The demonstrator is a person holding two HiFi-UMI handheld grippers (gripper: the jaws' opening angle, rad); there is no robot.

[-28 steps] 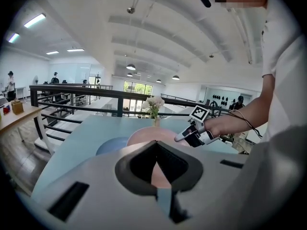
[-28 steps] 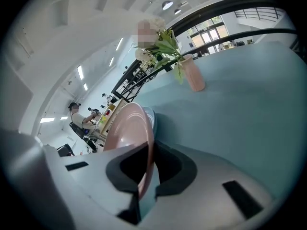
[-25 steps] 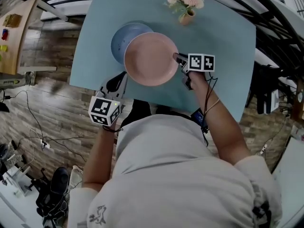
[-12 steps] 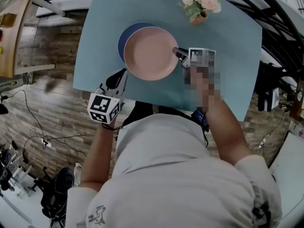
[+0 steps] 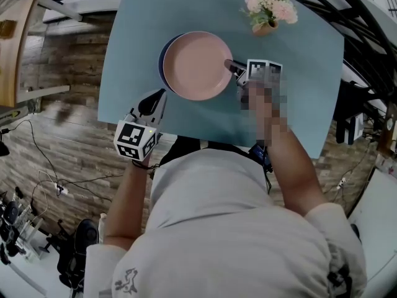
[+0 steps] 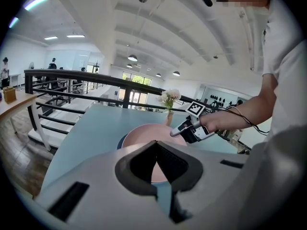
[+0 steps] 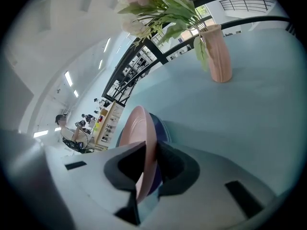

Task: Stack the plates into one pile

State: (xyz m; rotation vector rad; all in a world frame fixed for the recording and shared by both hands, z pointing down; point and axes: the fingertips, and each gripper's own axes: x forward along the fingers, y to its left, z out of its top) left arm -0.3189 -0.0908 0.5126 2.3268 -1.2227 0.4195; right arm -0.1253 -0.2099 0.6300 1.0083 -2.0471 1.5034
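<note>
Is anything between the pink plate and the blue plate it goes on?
Nothing visible. The pink plate already lies over the blue plate, so only a strip of the blue rim shows. The flower vase stands apart, farther back on the table.

White short-sleeved shirt [image 5: 236, 228], black wrist cable [image 6: 249, 122], black-and-white marker cubes [image 5: 135, 141] on left gripper [image 5: 155, 99] and right gripper [image 5: 231, 65].

From here the pink plate [image 5: 197, 66] reads as smooth glazed ceramic with a soft sheen, and so does the blue plate [image 7: 159, 125] under it. The teal worktop [image 5: 298, 104] is matt and even. The far vase [image 7: 219, 56] looks matt, like unglazed clay. The floor [image 5: 62, 135] is grainy wood plank.
</note>
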